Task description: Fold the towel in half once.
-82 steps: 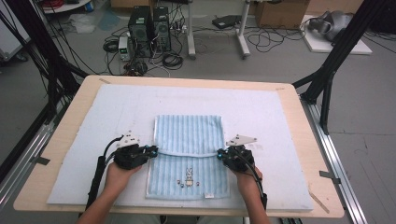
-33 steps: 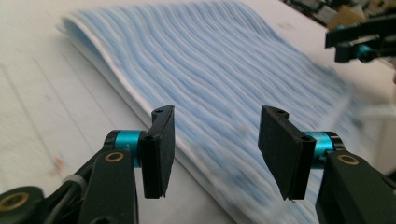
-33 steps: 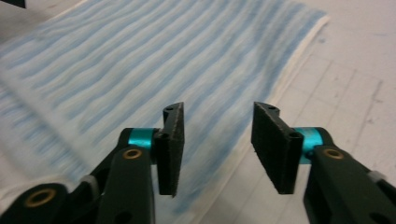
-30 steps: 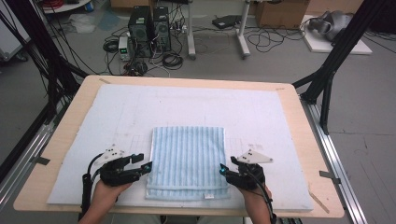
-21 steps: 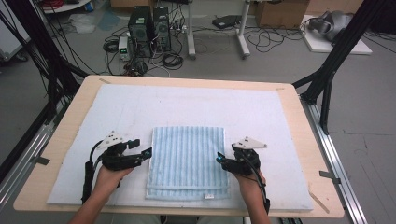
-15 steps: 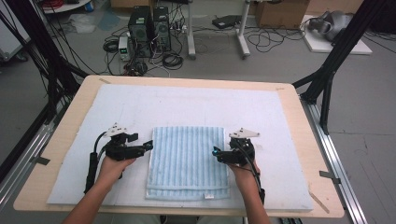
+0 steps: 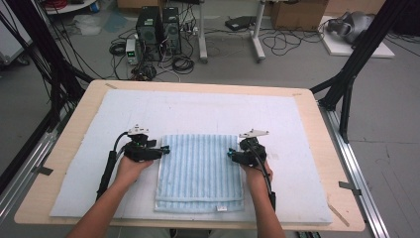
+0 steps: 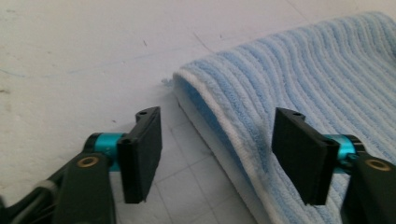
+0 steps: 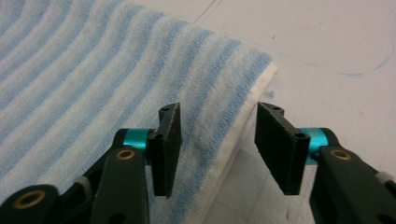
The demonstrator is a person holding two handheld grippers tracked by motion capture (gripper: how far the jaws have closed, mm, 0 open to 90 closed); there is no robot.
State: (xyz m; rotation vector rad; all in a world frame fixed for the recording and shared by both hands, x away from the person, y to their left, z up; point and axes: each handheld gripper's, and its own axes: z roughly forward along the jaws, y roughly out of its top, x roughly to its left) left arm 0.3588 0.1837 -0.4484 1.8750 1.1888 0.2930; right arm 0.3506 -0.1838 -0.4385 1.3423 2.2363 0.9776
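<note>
A folded light-blue striped towel (image 7: 198,171) lies flat on the white mat (image 7: 297,119), its far fold nearest the grippers. My left gripper (image 7: 165,149) sits at the towel's left side near the far corner. In the left gripper view its jaws (image 8: 219,140) straddle the towel's white-edged border (image 8: 219,116) with gaps on both sides; they have just been closing. My right gripper (image 7: 231,153) sits at the right side. In the right gripper view its jaws (image 9: 219,140) stand astride the towel's edge (image 9: 233,135), also closing, with the pads clear of the cloth.
The mat covers a wooden table (image 7: 317,99) edged by metal rails. Black frame legs (image 7: 346,84) stand at the far corners. Computers and cables (image 7: 158,29) lie on the floor beyond the table.
Both hands slid away from the person along the towel's side edges, from its near corners towards its far corners. The towel, spread longer 2.7 s ago, now lies folded.
</note>
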